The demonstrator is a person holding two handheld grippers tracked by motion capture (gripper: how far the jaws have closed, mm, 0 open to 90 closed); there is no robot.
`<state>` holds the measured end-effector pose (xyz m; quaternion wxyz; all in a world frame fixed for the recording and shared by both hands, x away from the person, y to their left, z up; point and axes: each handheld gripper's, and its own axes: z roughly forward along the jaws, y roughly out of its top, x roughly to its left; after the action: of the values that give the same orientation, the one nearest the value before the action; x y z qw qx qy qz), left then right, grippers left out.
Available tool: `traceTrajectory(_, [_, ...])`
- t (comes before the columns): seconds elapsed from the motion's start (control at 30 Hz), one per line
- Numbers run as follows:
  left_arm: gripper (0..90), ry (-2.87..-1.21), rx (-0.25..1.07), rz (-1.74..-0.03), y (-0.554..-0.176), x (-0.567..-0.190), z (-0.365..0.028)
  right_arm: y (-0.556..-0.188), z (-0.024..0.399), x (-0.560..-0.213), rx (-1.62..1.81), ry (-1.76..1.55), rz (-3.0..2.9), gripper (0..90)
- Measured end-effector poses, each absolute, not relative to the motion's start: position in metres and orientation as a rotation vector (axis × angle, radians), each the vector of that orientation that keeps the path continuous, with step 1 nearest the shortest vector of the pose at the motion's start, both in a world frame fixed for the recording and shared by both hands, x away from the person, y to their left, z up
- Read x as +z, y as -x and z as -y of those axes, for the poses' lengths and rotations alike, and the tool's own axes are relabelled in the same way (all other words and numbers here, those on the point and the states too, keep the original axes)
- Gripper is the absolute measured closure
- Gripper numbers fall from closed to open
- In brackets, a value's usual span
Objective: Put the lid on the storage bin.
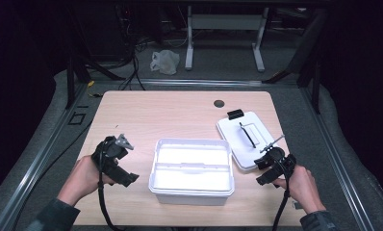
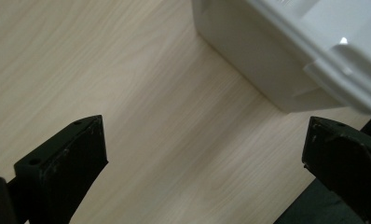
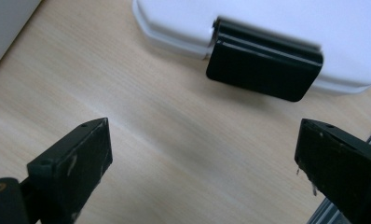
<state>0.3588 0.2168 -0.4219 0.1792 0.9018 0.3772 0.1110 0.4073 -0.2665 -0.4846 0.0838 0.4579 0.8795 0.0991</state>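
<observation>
An open white plastic box with an inner tray stands at the near middle of the wooden table. Its white lid, with a black handle and black latches, lies flat to the right. My left gripper is left of the box, open and empty; in the left gripper view its jaws stand wide over bare wood beside the box's corner. My right gripper sits at the lid's near edge, open and empty. In the right gripper view it faces the lid's black latch.
A round cable hole sits near the table's far edge. Beyond the table, a white plastic bag lies on the floor near a white desk frame. The table's right edge runs close to the right hand.
</observation>
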Motion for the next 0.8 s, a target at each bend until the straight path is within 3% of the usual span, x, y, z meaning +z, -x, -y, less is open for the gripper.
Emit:
traceTrajectory(0.1, [0.0,-2.541,0.326,-1.112,-0.356,-0.432,-0.223,-0.412,0.266,-0.481,0.291,-1.366,-2.618,3.8])
traceTrajectory(0.2, [0.0,-2.434,0.425,-1.177,-0.353,-0.442,-0.235,-0.424,0.262,-0.475,0.290,-1.363,-2.610,4.3])
traceTrajectory(0.4, [0.0,-2.475,0.355,-1.250,-0.355,-0.470,-0.238,-0.451,0.248,-0.464,0.288,-1.337,-2.588,6.3])
traceTrajectory(0.63, [0.0,-2.446,0.340,-1.289,-0.356,-0.472,-0.246,-0.482,0.236,-0.458,0.308,-1.351,-2.578,8.2])
traceTrajectory(0.8, [0.0,-2.466,0.335,-1.300,-0.356,-0.477,-0.247,-0.515,0.224,-0.460,0.268,-1.385,-2.565,14.7])
